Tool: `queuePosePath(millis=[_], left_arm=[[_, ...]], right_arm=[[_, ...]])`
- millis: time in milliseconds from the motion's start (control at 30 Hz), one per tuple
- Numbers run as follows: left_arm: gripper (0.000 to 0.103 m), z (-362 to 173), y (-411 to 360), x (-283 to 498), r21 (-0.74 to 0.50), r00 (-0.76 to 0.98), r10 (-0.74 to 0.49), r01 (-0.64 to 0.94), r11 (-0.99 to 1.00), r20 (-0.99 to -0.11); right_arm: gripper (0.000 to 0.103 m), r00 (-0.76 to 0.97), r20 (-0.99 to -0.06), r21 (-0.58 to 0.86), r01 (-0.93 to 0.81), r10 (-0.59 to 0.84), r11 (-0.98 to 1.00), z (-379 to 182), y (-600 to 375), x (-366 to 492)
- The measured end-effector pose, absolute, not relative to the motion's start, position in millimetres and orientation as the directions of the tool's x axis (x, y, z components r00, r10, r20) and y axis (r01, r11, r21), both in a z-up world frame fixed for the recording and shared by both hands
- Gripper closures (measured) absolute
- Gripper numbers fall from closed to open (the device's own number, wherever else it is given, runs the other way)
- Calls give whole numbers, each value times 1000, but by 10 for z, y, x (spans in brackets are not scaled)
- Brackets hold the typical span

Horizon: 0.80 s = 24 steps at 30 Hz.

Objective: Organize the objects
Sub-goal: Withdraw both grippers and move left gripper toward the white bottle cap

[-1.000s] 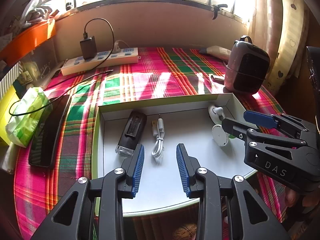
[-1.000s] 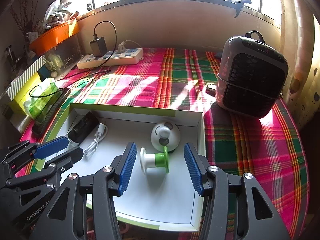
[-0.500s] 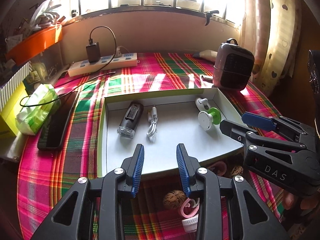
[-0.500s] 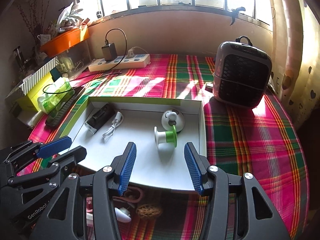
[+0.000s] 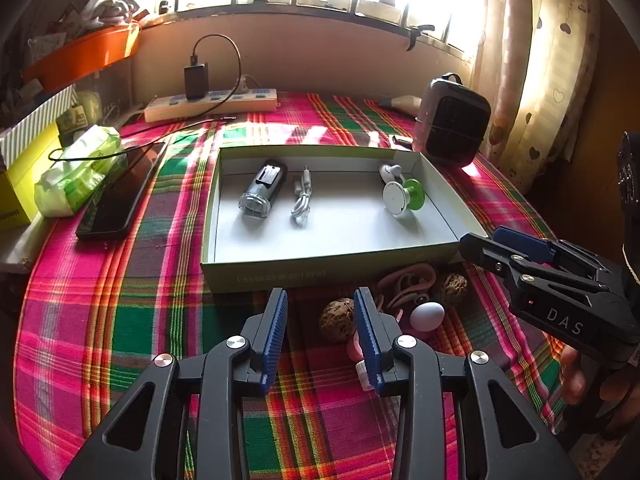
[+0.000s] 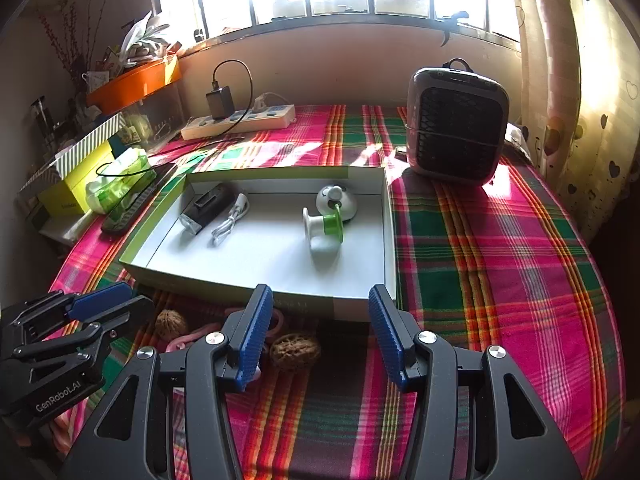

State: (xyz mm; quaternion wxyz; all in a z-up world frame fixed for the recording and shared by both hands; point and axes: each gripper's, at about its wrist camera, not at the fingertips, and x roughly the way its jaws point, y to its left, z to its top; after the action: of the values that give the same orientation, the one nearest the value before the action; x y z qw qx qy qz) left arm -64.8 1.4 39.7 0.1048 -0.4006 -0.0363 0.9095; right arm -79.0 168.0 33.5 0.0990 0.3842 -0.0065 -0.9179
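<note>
A shallow white box with a green rim [image 5: 320, 268] [image 6: 256, 284] sits mid-table. It holds a black device [image 5: 262, 190] [image 6: 206, 208], a white cable [image 5: 301, 200] [image 6: 230, 222], a green-and-white spool [image 5: 402, 198] [image 6: 324, 226] and a white round toy [image 6: 336, 200]. In front of the box lie two walnuts [image 5: 338, 320] [image 6: 294, 350], pink rubbery pieces [image 5: 408, 280] and a white egg-shaped piece [image 5: 426, 316]. My left gripper [image 5: 320, 336] is open and empty above the cloth beside them. My right gripper [image 6: 316, 332] is open and empty just before the box's front wall.
A plaid cloth covers the table [image 6: 500, 260]. A grey heater [image 6: 456, 120] stands back right. A power strip with a charger [image 5: 210, 102] lies at the back. A black phone [image 5: 120, 196], a tissue pack [image 5: 76, 172] and a yellow box [image 5: 16, 184] sit left.
Both grippers have pulled back from over the box toward the table's front edge. The walnuts and pink pieces in front of the box have come into view.
</note>
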Motion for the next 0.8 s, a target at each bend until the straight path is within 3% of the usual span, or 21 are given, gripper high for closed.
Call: queuePosePath(millis=[433,800], left_arm=[[62,227,113,-413,-214,-611,299,-210,-954,-733],[62,179,271,-381,-199,-598,299,-229,-953,-744]], right_arm=[[51,-692,-693,95,191,-203,-977,269,1727,-488],[48,-692,-695,118,159,-196,-980,223,1851,-366]])
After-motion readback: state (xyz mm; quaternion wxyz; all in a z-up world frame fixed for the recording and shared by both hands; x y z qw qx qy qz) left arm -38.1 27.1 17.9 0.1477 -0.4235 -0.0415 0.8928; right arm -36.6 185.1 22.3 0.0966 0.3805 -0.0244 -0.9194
